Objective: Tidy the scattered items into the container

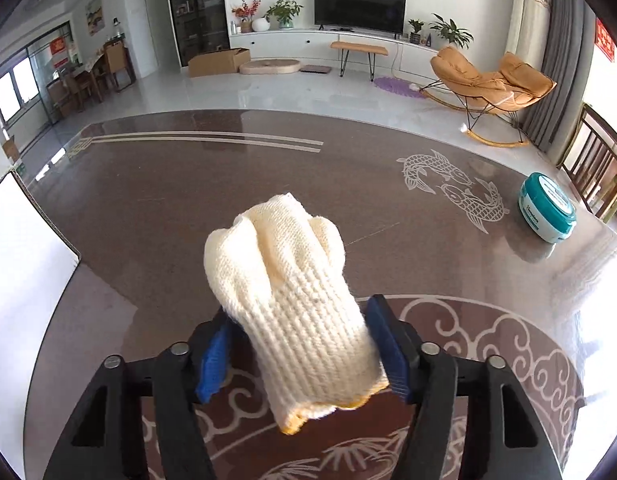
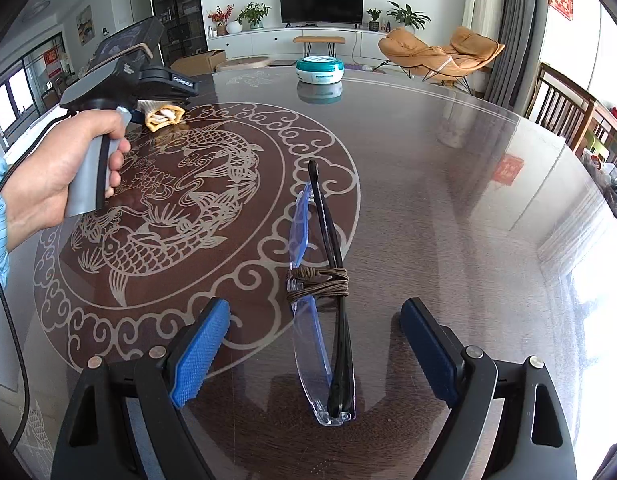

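Note:
My left gripper [image 1: 300,344] is shut on a cream knitted glove [image 1: 284,288] and holds it above the brown table; the glove's yellow cuff hangs toward the camera. In the right wrist view the glove [image 2: 164,116] shows at the far left in that gripper. My right gripper [image 2: 314,344] is open, its blue pads either side of folded glasses [image 2: 320,320] with black arms and a brown cord wound round them, lying on the table. A teal and white jar [image 1: 546,210] stands at the right, and it shows in the right wrist view [image 2: 320,69] at the far table edge.
A white container edge [image 1: 24,248] shows at the left of the patterned glass table [image 1: 188,184]. Wooden chairs [image 2: 568,108] stand along the table's right side. The person's hand [image 2: 64,168] holds the left gripper handle over the table's left part.

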{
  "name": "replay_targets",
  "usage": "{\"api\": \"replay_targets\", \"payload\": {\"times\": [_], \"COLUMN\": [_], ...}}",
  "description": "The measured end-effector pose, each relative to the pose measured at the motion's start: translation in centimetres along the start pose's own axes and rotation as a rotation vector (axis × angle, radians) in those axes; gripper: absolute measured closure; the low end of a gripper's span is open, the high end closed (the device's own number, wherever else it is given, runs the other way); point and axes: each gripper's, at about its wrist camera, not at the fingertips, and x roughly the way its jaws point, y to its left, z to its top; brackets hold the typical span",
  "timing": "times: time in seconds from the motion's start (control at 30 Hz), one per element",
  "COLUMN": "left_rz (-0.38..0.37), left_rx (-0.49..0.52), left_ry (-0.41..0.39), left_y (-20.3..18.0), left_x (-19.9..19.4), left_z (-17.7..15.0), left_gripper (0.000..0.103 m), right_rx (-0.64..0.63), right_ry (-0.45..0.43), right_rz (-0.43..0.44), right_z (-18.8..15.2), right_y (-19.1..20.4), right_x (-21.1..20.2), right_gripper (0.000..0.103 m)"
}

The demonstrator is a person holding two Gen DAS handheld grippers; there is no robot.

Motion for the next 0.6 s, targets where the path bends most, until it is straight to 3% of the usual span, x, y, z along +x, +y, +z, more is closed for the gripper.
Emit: {"api": "replay_targets", "payload": {"times": [0.07,0.23,0.6], "left_rz": [-0.023,-0.091,-0.218], "left_rx": [0.037,0.141,0.271], "left_ry": [-0.01,-0.028,-0.032], "left_y": [1.3,4.5,10.7], "left_x": [-0.7,-3.8,-14.2], "left_z": [-0.8,-4.5,-17.7], "left_gripper": [0.06,0.06,0.06], "right_rx": [0.0,0.0,-0.001], "right_ry": [0.0,0.0,0.0], "right_rz": [0.0,0.0,0.0], "right_z": [0.0,0.0,0.0], "right_y": [0.0,0.0,0.0], "right_x": [0.0,0.0,0.0], "right_gripper": [0.015,0.015,0.015]}}
